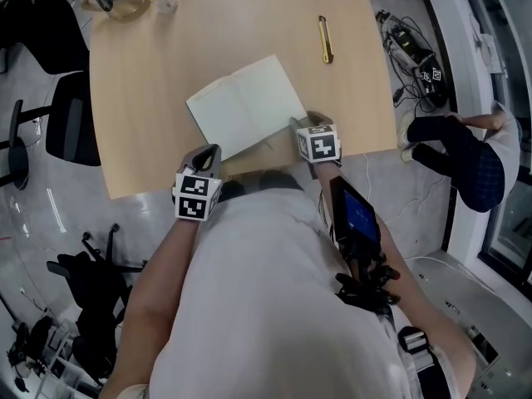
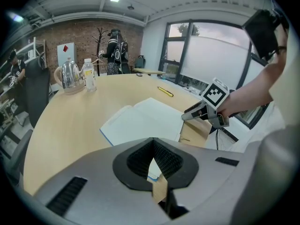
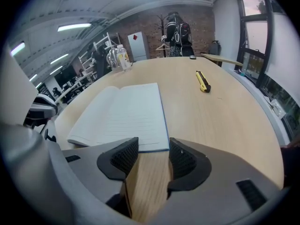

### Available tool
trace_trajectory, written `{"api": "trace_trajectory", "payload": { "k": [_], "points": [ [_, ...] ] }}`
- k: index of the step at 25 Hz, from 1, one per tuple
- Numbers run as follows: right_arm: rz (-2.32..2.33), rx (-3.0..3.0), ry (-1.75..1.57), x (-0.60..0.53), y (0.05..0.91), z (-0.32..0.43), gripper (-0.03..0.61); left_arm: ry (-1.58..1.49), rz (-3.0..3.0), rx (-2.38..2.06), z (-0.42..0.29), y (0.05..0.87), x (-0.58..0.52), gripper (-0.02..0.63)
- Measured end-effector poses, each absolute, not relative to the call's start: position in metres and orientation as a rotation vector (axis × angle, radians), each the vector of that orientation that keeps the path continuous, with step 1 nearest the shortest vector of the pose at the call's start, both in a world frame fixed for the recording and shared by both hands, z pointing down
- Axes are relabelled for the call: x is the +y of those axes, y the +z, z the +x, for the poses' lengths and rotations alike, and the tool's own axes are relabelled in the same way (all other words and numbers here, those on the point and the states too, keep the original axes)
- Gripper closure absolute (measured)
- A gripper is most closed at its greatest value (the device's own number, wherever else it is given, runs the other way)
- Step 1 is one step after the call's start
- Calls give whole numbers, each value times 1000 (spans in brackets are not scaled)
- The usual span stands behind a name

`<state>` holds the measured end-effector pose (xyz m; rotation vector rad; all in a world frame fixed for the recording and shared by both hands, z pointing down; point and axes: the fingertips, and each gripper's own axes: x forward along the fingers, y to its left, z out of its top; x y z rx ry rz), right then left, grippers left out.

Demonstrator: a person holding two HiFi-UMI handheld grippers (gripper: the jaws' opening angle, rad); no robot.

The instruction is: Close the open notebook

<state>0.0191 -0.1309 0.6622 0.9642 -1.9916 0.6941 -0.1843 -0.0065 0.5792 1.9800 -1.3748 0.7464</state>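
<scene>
- Notebook: lies open and flat, pages up, on the wooden table, close to the near edge in front of the person. Lined pages, with a blue cover edge showing along the right page.
- Orientation (head view): the open spread sits skewed to the table edge. Its long axis runs from near-left to far-right. The fold crosses that axis, slanting from the far side toward the near-right. One corner points at the near table edge.
- Left gripper: claw tips pressed together and pinching nothing. It sits just beside the notebook's near corner, and I cannot tell whether it touches.
- Right gripper: claw spread, pointing down at the near edge of the right page. The page corner and blue edge lie just ahead of the gap, with bare wood between the pads. Neither pad presses on the notebook.
- Yellow utility knife: well apart, on the far right of the table.
</scene>
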Motion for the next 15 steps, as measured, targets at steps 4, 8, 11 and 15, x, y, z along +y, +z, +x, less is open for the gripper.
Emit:
{"api": "trace_trajectory", "payload": {
  "k": [4,8,11,15],
  "points": [
    [924,-1959,659,-129,659,17,385,742,1981,-1372,-188,578,-4,611],
    [916,-1969,642,-127,658,13,468,741,1993,-1371,-190,575,-7,611],
    [921,-2037,663,-126,650,8,502,738,1997,-1376,-194,572,-9,611],
    [897,-2178,650,-121,619,-6,523,724,1996,-1382,-199,571,-9,611]
  ]
}}
